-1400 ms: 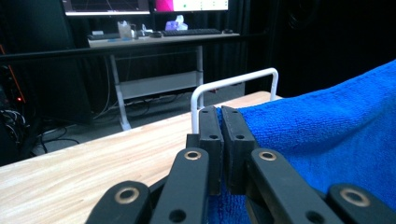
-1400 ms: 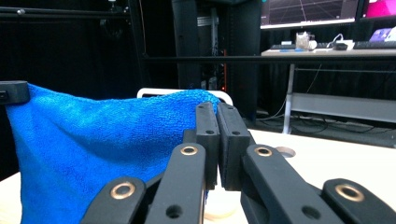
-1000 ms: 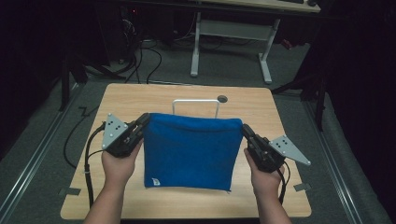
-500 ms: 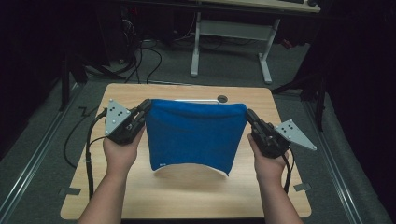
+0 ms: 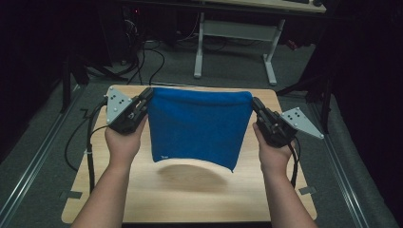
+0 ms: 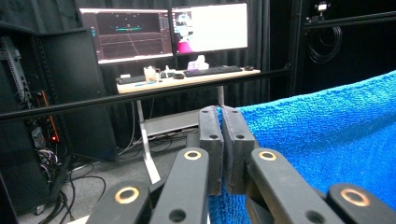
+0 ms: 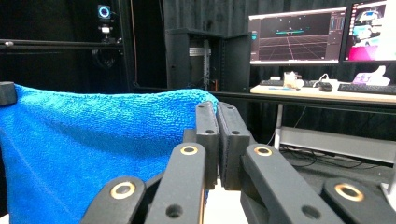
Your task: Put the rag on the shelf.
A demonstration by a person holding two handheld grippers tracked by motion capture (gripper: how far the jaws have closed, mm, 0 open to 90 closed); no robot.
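Note:
A blue towel (image 5: pixel 197 126) hangs in the air above the wooden table (image 5: pixel 190 190), stretched between both grippers by its top corners. My left gripper (image 5: pixel 148 96) is shut on the towel's top left corner. My right gripper (image 5: pixel 254 103) is shut on the top right corner. The lower edge of the towel hangs free above the table and casts a shadow on it. In the left gripper view the jaws pinch the towel (image 6: pixel 327 135) edge at the left gripper's (image 6: pixel 222 116) tips. In the right gripper view the towel (image 7: pixel 93 144) spreads to the left of the right gripper (image 7: pixel 216 112).
Beyond the table's far edge stands a white-legged desk (image 5: pixel 233 28) over cables on the floor. Monitors (image 6: pixel 163 30) and a keyboard sit on a desk further back. Dark curtains and metal rails flank the table on both sides.
Both hands have lifted the towel off the table and moved it away from the person. It lay flat a second ago and now hangs clear of the surface.

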